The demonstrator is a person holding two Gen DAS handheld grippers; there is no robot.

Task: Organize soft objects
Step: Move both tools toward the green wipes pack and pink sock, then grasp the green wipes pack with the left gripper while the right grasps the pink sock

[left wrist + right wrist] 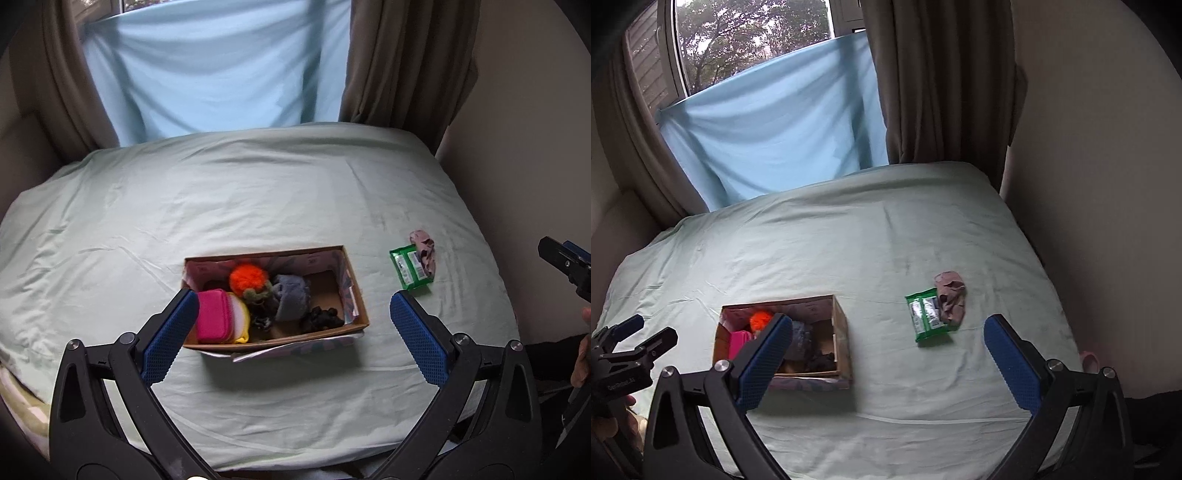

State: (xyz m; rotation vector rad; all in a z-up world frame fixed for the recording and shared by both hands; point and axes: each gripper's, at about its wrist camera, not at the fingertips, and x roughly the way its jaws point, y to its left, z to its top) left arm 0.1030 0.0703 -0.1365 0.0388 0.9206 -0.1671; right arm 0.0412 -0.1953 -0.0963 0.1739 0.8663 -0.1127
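Hovering wide apart over the pale green bedsheet (pixel 295 192), both tools carry nothing: the left gripper (pixel 295 328) spreads its blue pads on either side of the cardboard box (pixel 357 314), and the right gripper (pixel 888 360) gapes just as wide, near the items lying loose. Inside the box sit an orange pom-pom (pixel 248 277), a pink pouch (pixel 212 315), a grey cloth (pixel 291 297) and something dark (pixel 320 318). Out on the sheet, well right of the box, lies a green wipes packet (pixel 925 314) with a small pinkish sock (pixel 950 298) draped over its far right corner, touching it. That sock looks feather-light and floppy, so pinching its bunched middle should hold best. The packet's film looks slick and squashy; squeezing across its narrow width seems safest.
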